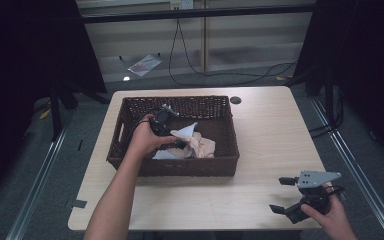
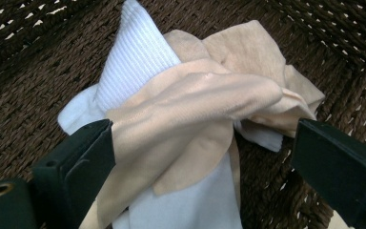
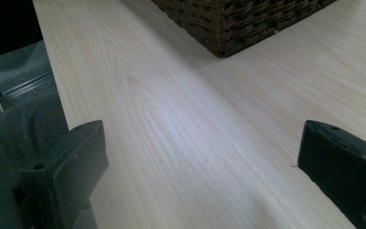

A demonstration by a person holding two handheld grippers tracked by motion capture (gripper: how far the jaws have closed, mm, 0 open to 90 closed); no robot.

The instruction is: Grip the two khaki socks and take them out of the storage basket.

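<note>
Straddling one beige cloth (image 2: 205,102), one white cloth (image 2: 136,57): left gripper (image 2: 200,157), basket (image 1: 130,165).

Left gripper (image 1: 172,131) and right gripper (image 1: 285,195) both hold their jaws apart.

Pale wooden table (image 1: 270,145) (black cables (image 1: 215,75) behind).
</note>
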